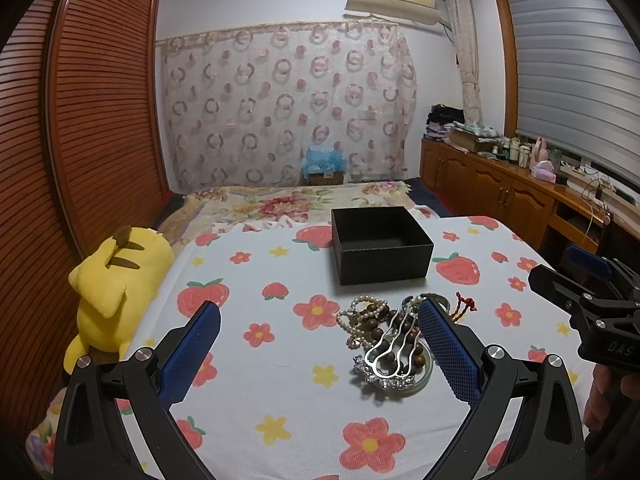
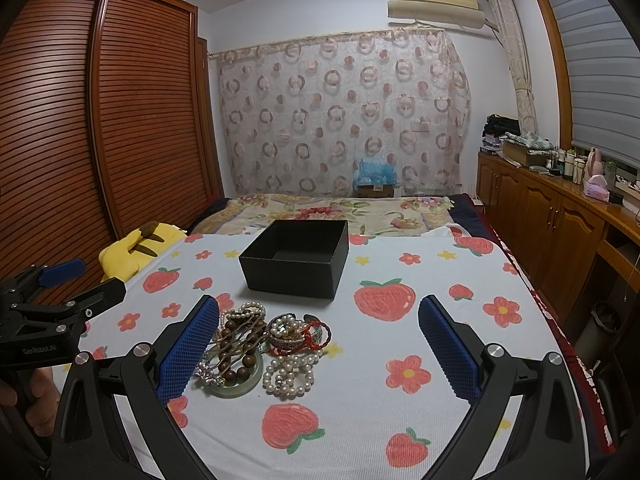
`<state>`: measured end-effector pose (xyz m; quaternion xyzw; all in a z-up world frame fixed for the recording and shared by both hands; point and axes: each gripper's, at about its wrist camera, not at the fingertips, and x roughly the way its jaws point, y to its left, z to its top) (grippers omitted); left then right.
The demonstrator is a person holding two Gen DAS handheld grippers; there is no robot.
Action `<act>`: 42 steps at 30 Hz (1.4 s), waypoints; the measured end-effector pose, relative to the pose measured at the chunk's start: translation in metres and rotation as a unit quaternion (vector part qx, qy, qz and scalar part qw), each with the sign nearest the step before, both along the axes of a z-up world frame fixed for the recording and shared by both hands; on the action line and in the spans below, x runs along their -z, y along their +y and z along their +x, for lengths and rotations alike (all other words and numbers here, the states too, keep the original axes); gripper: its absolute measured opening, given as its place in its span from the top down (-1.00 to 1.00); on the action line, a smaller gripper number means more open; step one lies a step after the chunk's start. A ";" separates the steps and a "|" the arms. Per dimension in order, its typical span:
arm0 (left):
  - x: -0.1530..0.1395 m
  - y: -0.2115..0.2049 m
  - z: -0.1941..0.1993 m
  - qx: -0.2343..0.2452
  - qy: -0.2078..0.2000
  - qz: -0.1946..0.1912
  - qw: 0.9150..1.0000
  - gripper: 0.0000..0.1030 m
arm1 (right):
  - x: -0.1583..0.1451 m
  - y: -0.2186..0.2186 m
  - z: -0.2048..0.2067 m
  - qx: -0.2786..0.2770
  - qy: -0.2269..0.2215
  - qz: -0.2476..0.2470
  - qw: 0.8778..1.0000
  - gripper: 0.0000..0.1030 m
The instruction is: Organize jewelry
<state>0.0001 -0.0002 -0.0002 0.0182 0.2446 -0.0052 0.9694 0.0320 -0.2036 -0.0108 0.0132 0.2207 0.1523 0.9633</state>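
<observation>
A pile of jewelry (image 1: 384, 336) lies on the strawberry-print cloth: white pearl strands (image 2: 290, 372), a brown wooden bead bracelet (image 2: 236, 354), a silver wavy hair clip (image 1: 394, 340), a pale green bangle (image 2: 236, 390), a red cord (image 2: 320, 334). An open, empty black box (image 1: 380, 242) stands just behind the pile; it also shows in the right wrist view (image 2: 296, 258). My left gripper (image 1: 320, 354) is open, its right finger beside the pile. My right gripper (image 2: 320, 354) is open, its left finger against the pile's left side. Both are empty.
A yellow plush toy (image 1: 116, 284) lies at the bed's left edge by the slatted wardrobe (image 1: 92, 120). A floral blanket (image 1: 288, 204) lies behind the cloth. Wooden cabinets (image 2: 548, 216) with bottles run along the right wall.
</observation>
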 end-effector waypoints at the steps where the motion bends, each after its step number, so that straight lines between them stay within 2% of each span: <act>1: 0.000 0.000 0.000 0.000 0.000 0.000 1.000 -0.86 | 0.000 0.000 0.000 0.000 0.000 0.000 1.000 -0.95; 42: -0.005 -0.003 -0.002 0.000 -0.004 -0.001 1.000 -0.86 | -0.001 0.000 -0.002 0.000 -0.001 0.001 1.000 -0.95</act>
